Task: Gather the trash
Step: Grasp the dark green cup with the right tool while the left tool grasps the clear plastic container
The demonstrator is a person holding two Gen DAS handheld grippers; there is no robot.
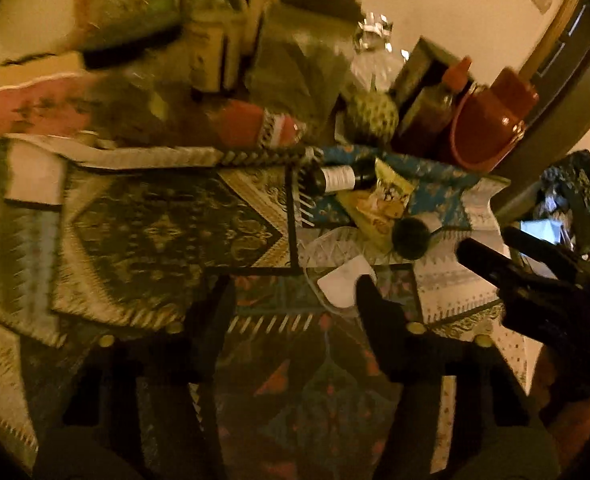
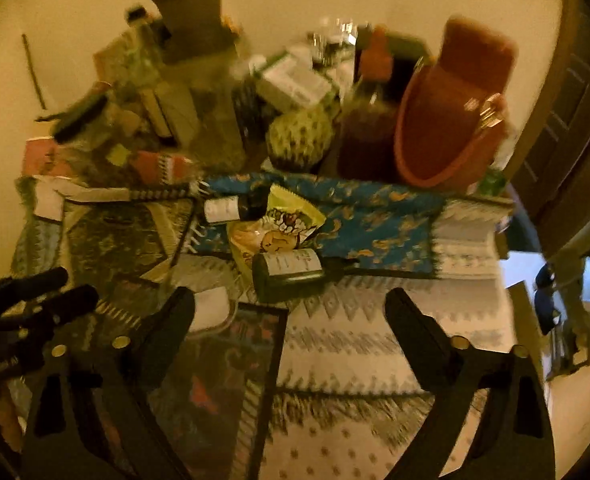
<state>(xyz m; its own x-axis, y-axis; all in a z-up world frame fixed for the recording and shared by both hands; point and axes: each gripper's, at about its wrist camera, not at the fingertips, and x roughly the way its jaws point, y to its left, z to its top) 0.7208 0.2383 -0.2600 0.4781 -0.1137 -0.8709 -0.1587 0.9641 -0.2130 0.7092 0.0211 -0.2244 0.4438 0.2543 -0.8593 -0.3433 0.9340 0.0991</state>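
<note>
A table (image 2: 375,360) draped in patterned cloths filled both blurred, dimly lit views. Near its middle lay the trash: a yellow-green snack bag (image 2: 279,224) (image 1: 383,200), crumpled flat on a blue cloth (image 2: 375,220). A small dark bottle (image 2: 235,207) (image 1: 337,178) with a white label lay on its side, touching the bag's far edge. A second labelled bottle (image 2: 291,270) lay at the bag's near edge. A glass dish (image 1: 335,256) holding a white scrap sat just beside the bag, toward the near edge.

The left gripper (image 1: 295,304) hung above the table with jaws apart and nothing between them, one fingertip over the dish. The right gripper (image 2: 291,308) also stood wide open and empty, just short of the nearer bottle.

Along the table's far edge crowded an orange bucket (image 2: 447,136), a brown sauce bottle (image 2: 367,128), a green scaly fruit (image 2: 299,140) and boxes.
</note>
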